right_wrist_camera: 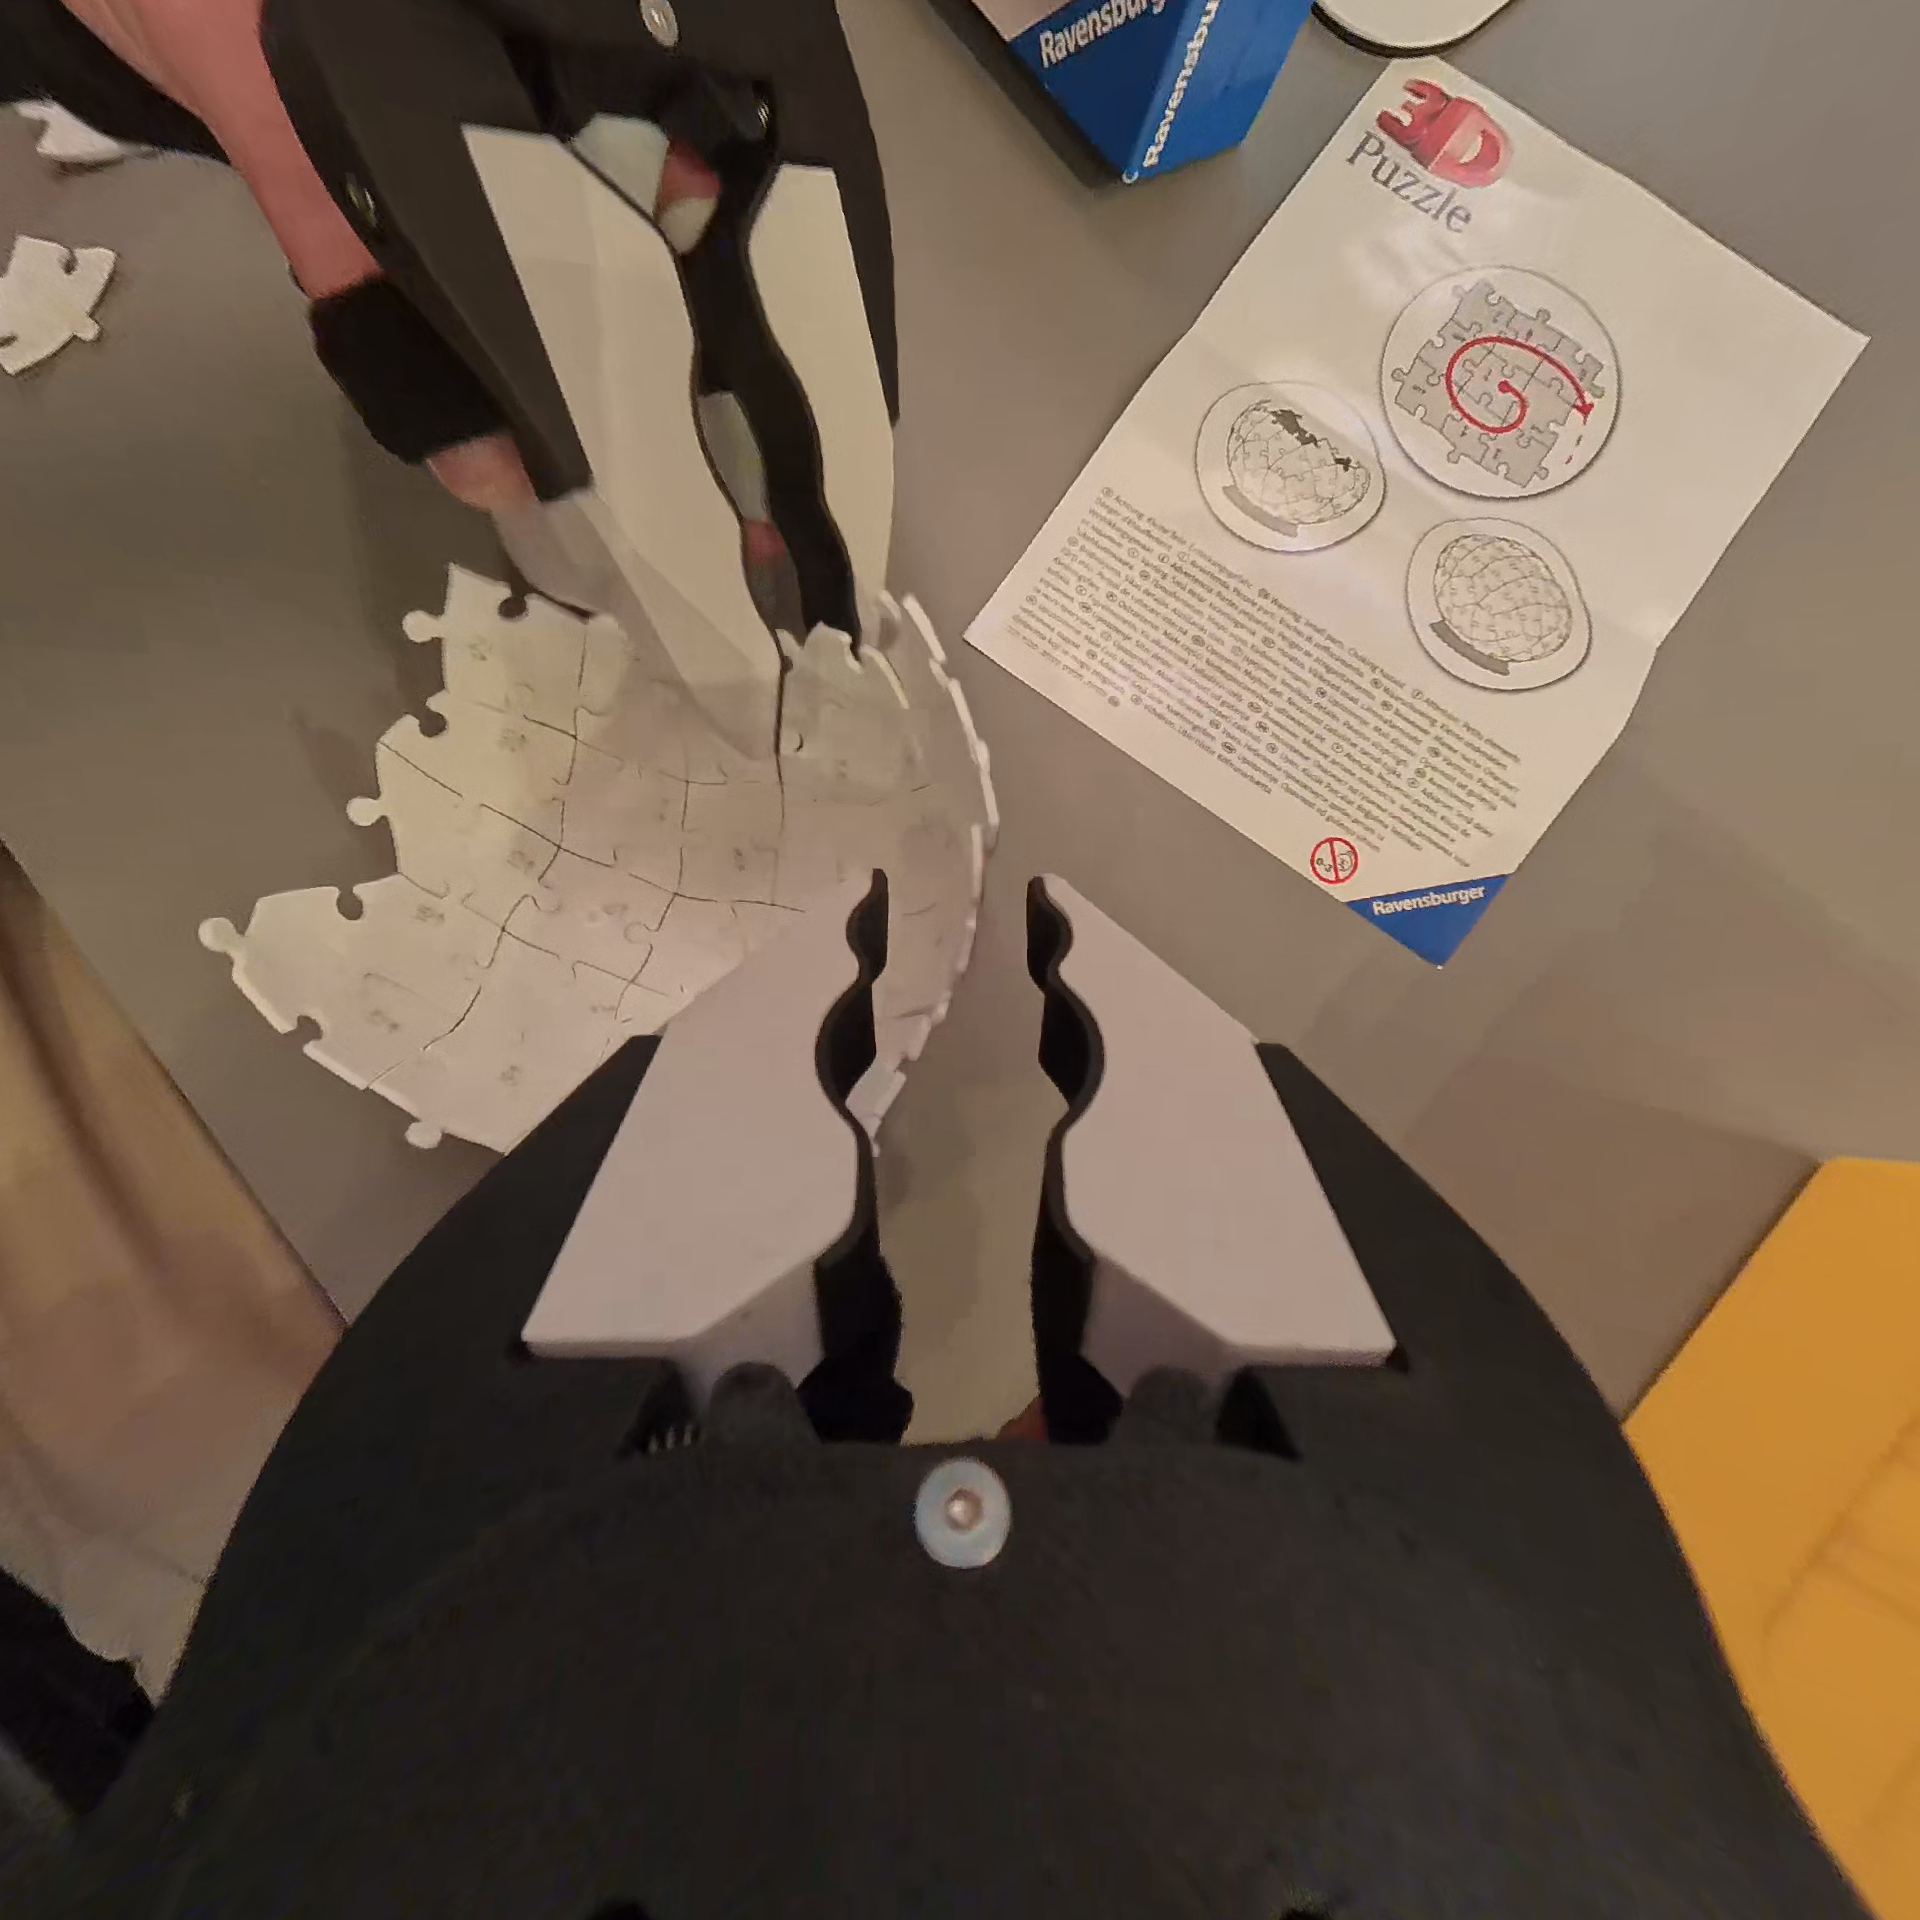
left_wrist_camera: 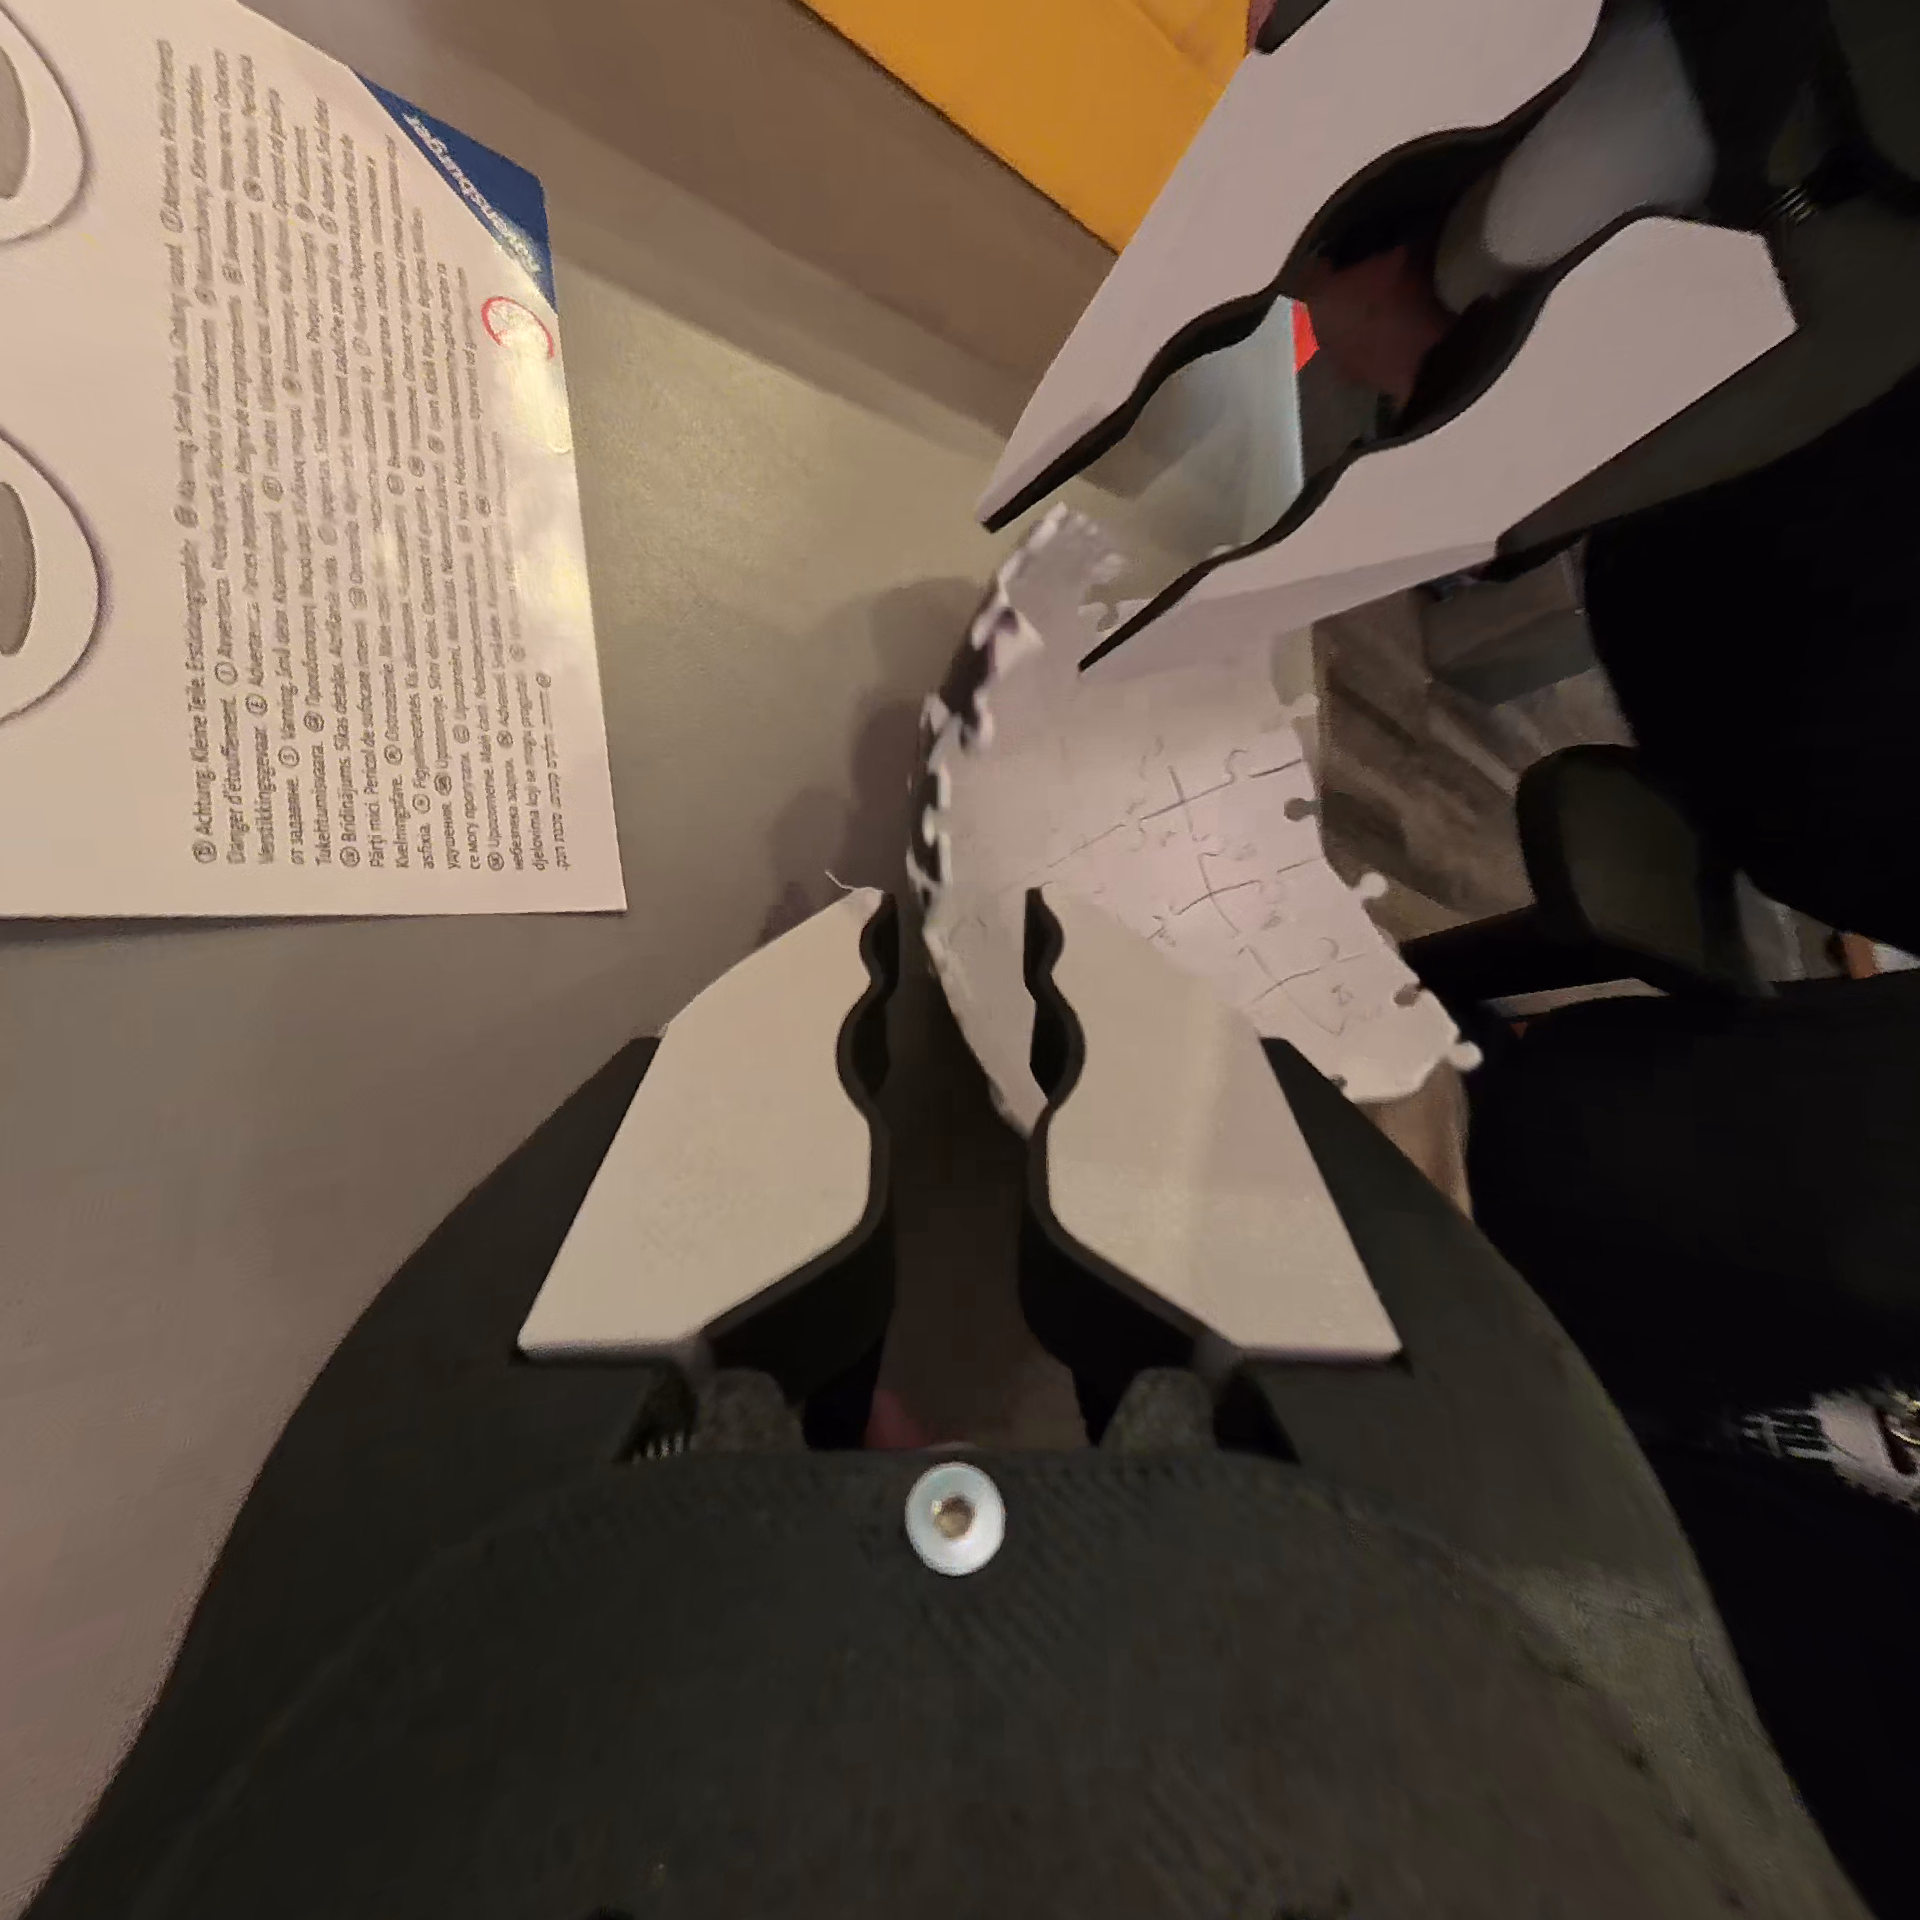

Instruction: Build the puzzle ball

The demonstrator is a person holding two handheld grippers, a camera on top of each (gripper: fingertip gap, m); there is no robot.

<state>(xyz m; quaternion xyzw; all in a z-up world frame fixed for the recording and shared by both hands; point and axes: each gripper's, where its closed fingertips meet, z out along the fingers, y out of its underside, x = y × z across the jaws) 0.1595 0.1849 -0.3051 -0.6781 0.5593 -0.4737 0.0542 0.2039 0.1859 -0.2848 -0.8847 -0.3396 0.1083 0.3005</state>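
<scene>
The half-built puzzle ball is a white curved shell of joined pieces, tilted so its hollow inside faces the right wrist view. It is raised at the grey table's edge. My left gripper straddles the shell's rim, one finger inside the bowl and one outside, and holds it. It comes in from the top of the right wrist view. My right gripper is open and empty, its left finger over the shell's near rim. It shows at the upper right of the left wrist view.
A printed leaflet lies on the table to the right, with a blue box behind it. Loose white pieces lie at the far left. A yellow thing is at the lower right. A black chair stands beyond the table edge.
</scene>
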